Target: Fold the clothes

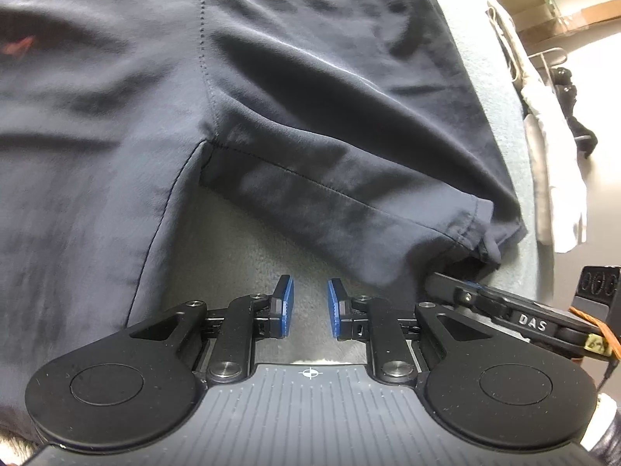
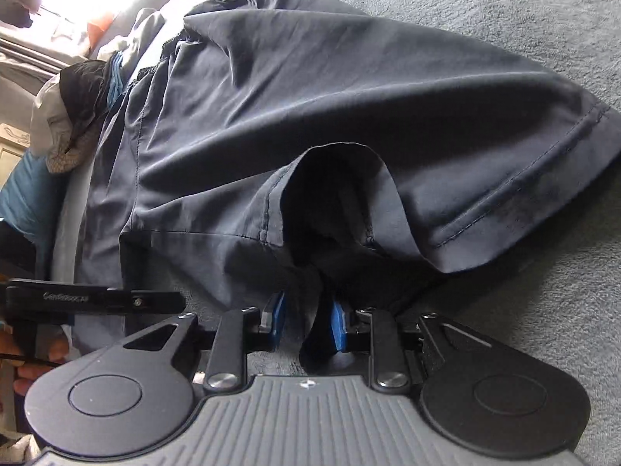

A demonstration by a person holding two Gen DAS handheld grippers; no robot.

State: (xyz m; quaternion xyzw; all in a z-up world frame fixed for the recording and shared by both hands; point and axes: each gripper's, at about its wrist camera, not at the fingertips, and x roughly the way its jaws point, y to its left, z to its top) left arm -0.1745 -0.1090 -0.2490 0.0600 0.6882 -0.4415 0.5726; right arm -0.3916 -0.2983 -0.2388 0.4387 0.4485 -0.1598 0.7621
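A pair of dark navy shorts (image 1: 271, 89) lies spread on a grey fleece surface (image 1: 240, 256). My left gripper (image 1: 309, 305) is open and empty, hovering over the bare fleece in the notch between the two leg hems. My right gripper (image 2: 306, 320) has a fold of one leg hem of the shorts (image 2: 310, 124) between its blue pads (image 2: 338, 324), with the jaws still apart around the cloth. The right gripper also shows in the left wrist view (image 1: 504, 310), low at the right beside the leg hem. The left gripper appears in the right wrist view (image 2: 93, 297) at the left.
A heap of other clothes (image 2: 73, 116) in black, grey and blue lies at the far left of the right wrist view. White cloth (image 1: 555, 163) hangs off the surface's right edge. Cardboard boxes (image 1: 559, 4) stand behind it.
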